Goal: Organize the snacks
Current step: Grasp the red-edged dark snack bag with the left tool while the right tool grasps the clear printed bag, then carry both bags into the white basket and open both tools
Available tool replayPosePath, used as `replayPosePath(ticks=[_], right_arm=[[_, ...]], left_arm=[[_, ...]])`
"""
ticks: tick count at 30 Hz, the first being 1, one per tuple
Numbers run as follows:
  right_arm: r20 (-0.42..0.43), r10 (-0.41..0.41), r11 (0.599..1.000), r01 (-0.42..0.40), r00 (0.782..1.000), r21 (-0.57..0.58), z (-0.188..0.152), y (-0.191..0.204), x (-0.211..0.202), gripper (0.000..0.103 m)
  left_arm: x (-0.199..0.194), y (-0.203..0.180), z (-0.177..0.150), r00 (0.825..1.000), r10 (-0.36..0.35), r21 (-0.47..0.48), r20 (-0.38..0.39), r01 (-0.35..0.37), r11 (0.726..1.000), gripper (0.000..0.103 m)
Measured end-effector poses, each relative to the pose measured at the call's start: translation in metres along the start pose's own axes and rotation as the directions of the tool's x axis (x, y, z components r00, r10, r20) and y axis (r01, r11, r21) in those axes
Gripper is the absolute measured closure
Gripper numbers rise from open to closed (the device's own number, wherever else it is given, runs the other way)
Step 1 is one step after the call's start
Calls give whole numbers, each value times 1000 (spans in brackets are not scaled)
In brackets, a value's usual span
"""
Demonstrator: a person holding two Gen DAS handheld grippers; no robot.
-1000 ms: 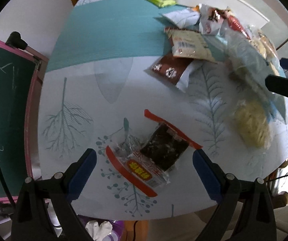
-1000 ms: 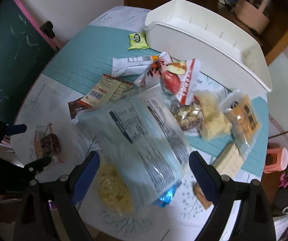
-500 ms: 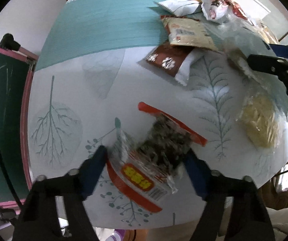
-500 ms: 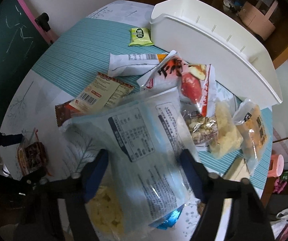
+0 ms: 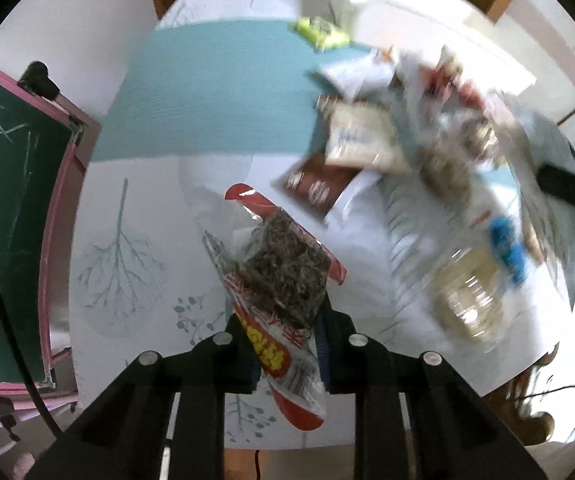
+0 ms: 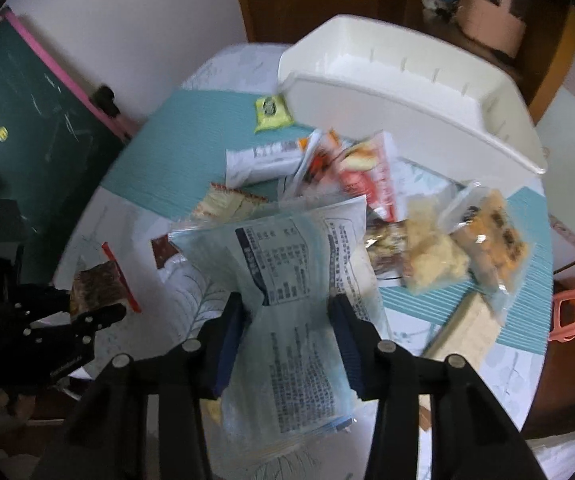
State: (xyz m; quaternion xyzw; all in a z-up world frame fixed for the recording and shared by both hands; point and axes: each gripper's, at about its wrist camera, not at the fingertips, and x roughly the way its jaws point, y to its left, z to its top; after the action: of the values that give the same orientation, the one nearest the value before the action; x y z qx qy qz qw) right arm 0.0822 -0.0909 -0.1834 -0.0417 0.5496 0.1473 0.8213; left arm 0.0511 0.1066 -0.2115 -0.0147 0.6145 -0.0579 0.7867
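Covering round table (image 5: 135,184), leaf-print cloth (image 6: 191,288)

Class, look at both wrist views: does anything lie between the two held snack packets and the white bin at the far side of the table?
Yes. A heap of loose snack packets lies on the table between the held packets and the white bin. The left gripper holds the red-edged dark snack packet; the right gripper, closing, has the large blue-and-white bag between its fingers.

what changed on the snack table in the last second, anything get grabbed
Both grippers closed in from wide open. The left gripper clamped the red-edged dark snack packet and raised it off the table. The right gripper is closing on the big pale blue bag. The white bin and the remaining snacks stayed put.
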Motion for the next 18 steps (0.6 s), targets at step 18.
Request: replayPosePath(ticks=[18], right_arm=[[335,-25,999,12,942,40,23,-76,-197,58]], left_arm=[[-214,-117,104,906,-117,123,406,73,990,83]])
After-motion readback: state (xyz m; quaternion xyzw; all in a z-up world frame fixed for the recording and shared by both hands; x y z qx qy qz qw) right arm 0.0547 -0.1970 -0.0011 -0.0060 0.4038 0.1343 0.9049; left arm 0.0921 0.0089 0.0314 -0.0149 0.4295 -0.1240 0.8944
